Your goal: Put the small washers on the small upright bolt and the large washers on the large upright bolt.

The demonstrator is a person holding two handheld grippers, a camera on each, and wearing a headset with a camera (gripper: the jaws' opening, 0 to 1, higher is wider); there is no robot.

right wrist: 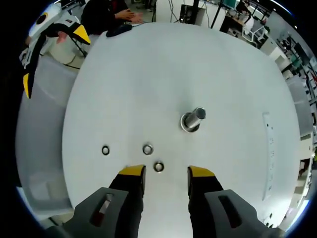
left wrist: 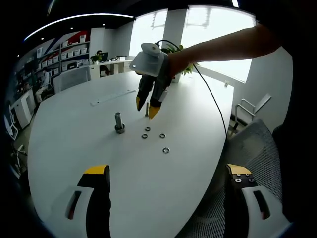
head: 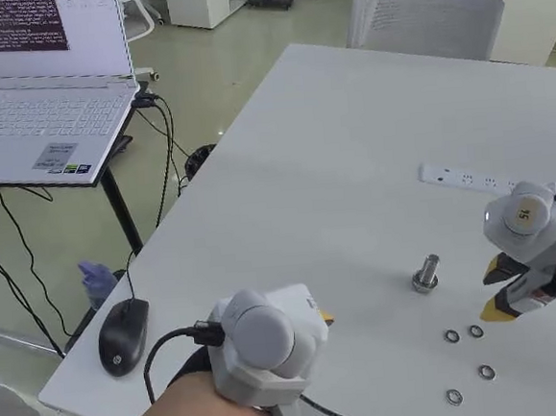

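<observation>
Now the right gripper (right wrist: pixel 166 173) hovers over a washer (right wrist: pixel 158 166) near the upright bolt (right wrist: pixel 192 119), jaws apart, empty; left gripper (left wrist: pixel 167 171) gapes wide, holding nothing.

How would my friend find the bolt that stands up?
Start at the big white table. Between the long white power strip and the small group of washers stands the bolt, a short grey metal post. The washers lie flat as rings; the bolt sticks straight up.
</observation>
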